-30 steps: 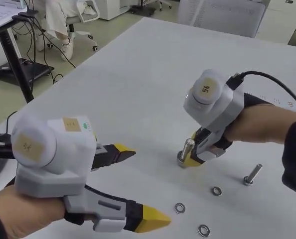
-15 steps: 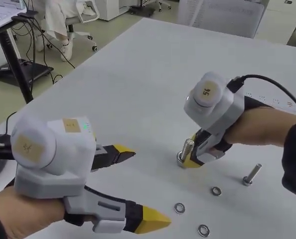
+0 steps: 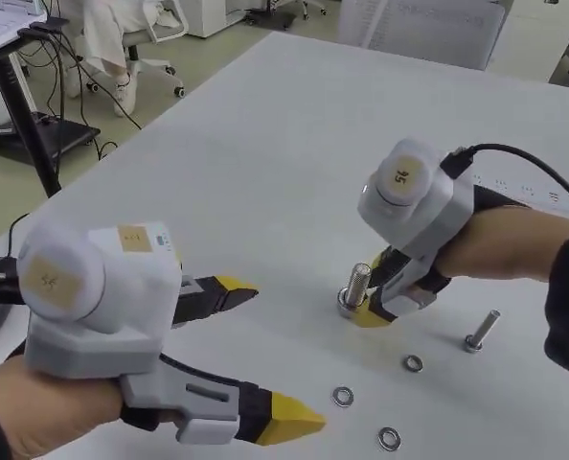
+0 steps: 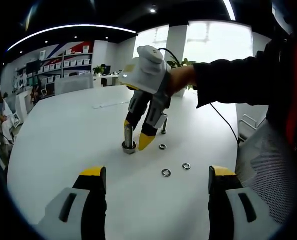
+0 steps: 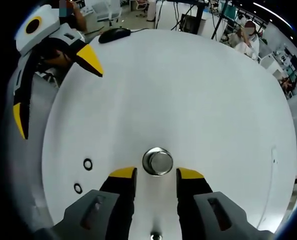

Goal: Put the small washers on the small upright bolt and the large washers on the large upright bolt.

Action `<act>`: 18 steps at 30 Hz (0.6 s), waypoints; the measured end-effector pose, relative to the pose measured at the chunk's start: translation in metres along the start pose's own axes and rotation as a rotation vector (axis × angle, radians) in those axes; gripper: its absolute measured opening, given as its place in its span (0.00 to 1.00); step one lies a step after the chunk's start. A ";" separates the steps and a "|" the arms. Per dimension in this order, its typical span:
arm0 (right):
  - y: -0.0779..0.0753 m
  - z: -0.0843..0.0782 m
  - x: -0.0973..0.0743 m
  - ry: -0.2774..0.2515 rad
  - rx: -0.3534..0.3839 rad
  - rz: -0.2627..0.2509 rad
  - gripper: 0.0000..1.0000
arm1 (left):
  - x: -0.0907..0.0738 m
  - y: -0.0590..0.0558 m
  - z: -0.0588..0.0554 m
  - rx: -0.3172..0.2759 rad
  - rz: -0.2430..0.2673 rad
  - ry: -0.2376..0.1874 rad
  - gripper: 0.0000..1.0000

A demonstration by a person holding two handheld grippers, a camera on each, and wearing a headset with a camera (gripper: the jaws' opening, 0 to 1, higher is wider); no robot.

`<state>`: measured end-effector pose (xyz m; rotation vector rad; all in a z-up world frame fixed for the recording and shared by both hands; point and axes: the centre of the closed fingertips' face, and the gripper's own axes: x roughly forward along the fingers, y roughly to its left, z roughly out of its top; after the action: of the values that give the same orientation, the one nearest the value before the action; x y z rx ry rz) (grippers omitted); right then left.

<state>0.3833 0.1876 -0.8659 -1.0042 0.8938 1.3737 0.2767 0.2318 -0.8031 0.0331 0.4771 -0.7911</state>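
Note:
The large bolt (image 3: 357, 286) stands upright on the white table (image 3: 265, 163), with a ring at its base (image 4: 129, 146). My right gripper (image 3: 366, 311) hangs over it, jaws a little apart, tips down at the bolt's foot; its own view looks down on the bolt head (image 5: 157, 161) just beyond the right gripper (image 5: 157, 174), with nothing between the jaws. The small bolt (image 3: 481, 331) stands further right. Three loose washers (image 3: 413, 363) (image 3: 342, 396) (image 3: 389, 439) lie on the table in front. My left gripper (image 3: 262, 353) hovers wide open at the near left and holds nothing.
The table edge runs along the left, with a floor, cables and a desk leg (image 3: 31, 125) beyond it. A person sits on an office chair (image 3: 131, 38) at the far left. A black cable (image 3: 524, 168) trails from the right gripper.
The right gripper has edged slightly to the right beside the large bolt. The left gripper, the bolts and the washers stay where they were.

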 end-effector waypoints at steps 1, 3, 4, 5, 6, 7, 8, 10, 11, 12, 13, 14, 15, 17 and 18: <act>0.000 -0.001 -0.001 0.000 0.000 -0.001 0.33 | 0.000 0.000 0.000 0.000 -0.001 0.000 0.84; 0.000 -0.002 -0.002 0.000 0.005 -0.004 0.34 | 0.000 0.000 0.000 0.001 0.000 0.000 0.84; -0.001 -0.003 -0.002 0.001 0.006 -0.006 0.34 | 0.000 0.000 0.000 0.000 -0.001 -0.001 0.84; -0.002 -0.004 -0.003 0.000 0.007 -0.007 0.34 | 0.000 -0.001 0.000 0.000 -0.001 -0.001 0.84; -0.001 -0.004 -0.004 0.000 0.009 -0.008 0.34 | 0.000 -0.001 0.000 0.002 -0.001 -0.001 0.84; -0.001 -0.005 -0.005 -0.001 0.011 -0.009 0.34 | 0.000 -0.001 0.000 0.002 -0.002 -0.001 0.84; -0.001 -0.005 -0.006 -0.002 0.013 -0.011 0.34 | 0.000 -0.001 0.000 0.001 -0.003 -0.001 0.84; 0.000 -0.006 -0.008 -0.003 0.020 -0.011 0.34 | 0.001 -0.002 0.000 0.004 -0.004 -0.001 0.84; 0.000 -0.007 -0.009 -0.002 0.021 -0.015 0.34 | 0.001 -0.002 0.000 0.003 -0.005 -0.001 0.84; -0.001 -0.008 -0.008 -0.002 0.020 -0.019 0.34 | 0.001 -0.003 0.001 0.004 -0.006 -0.001 0.84; -0.001 -0.009 -0.009 -0.003 0.023 -0.020 0.34 | 0.001 -0.003 0.001 0.006 -0.006 -0.001 0.84; -0.001 -0.009 -0.010 -0.005 0.025 -0.021 0.34 | 0.001 -0.003 0.001 0.006 -0.007 -0.001 0.84; 0.000 -0.009 -0.012 -0.006 0.027 -0.022 0.34 | 0.001 -0.003 0.001 0.007 -0.008 -0.002 0.84; 0.000 -0.011 -0.013 -0.004 0.029 -0.026 0.34 | 0.001 -0.004 0.002 0.008 -0.010 -0.002 0.84; 0.001 -0.011 -0.014 -0.003 0.030 -0.027 0.34 | 0.001 -0.004 0.002 0.010 -0.010 -0.002 0.84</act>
<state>0.3828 0.1719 -0.8564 -0.9877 0.8937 1.3350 0.2755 0.2278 -0.8013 0.0387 0.4715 -0.8034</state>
